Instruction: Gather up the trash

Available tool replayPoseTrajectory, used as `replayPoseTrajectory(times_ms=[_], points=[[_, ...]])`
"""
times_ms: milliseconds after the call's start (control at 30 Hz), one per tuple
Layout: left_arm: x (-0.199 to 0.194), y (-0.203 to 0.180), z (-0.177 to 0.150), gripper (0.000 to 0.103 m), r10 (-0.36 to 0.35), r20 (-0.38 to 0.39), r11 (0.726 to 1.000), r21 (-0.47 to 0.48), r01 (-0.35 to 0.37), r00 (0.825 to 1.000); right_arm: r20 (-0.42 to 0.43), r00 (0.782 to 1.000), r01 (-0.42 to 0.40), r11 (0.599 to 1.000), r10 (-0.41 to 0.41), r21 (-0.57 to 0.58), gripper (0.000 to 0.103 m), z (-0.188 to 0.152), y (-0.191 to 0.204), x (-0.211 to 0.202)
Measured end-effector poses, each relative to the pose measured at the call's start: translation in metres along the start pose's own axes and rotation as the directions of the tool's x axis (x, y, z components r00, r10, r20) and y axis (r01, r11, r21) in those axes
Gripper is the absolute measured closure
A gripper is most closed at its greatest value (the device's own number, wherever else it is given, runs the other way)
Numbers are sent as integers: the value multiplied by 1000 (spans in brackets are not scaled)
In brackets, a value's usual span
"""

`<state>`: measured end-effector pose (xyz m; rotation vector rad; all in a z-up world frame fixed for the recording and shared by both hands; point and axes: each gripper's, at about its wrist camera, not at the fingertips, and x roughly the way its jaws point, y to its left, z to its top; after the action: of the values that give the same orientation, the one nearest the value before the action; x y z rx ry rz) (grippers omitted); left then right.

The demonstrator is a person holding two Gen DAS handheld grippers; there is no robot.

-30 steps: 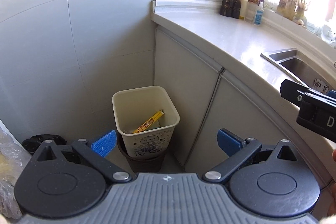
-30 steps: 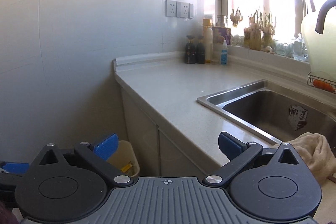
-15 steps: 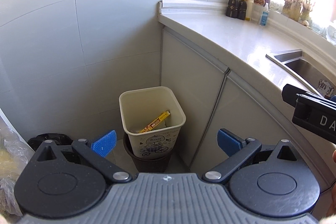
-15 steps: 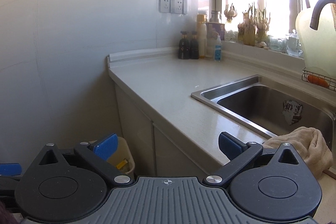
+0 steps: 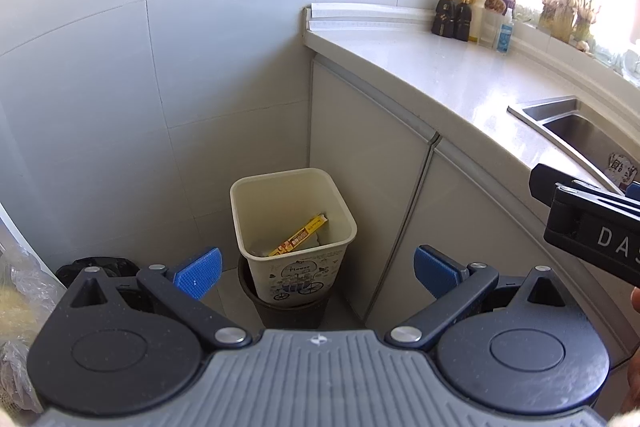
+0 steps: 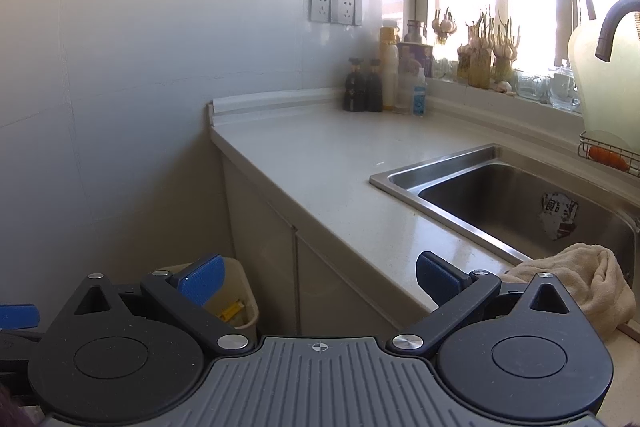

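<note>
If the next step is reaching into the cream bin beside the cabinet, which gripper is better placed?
Left. The left gripper looks straight down at the cream plastic waste bin, jaws open, with the yellow wrapper in view. The right gripper faces the pale countertop and steel sink.

Bin [image 5: 294, 227] mouth open from above; wall left, cabinet [image 5: 372, 163] right, tight.

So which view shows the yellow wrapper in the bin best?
The left wrist view: the long yellow wrapper lies fully visible inside the cream plastic bin. The right wrist view shows only a corner behind the right claw.
</note>
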<state>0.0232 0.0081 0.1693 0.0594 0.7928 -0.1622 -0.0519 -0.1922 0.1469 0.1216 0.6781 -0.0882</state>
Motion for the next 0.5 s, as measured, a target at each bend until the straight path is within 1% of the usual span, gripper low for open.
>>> replayPoseTrajectory(times_ms=[500], points=[[0, 1, -1, 0, -5, 0, 1000, -6, 5, 1000, -4, 1000, -8, 1000, 8, -5, 0, 0, -2, -2]])
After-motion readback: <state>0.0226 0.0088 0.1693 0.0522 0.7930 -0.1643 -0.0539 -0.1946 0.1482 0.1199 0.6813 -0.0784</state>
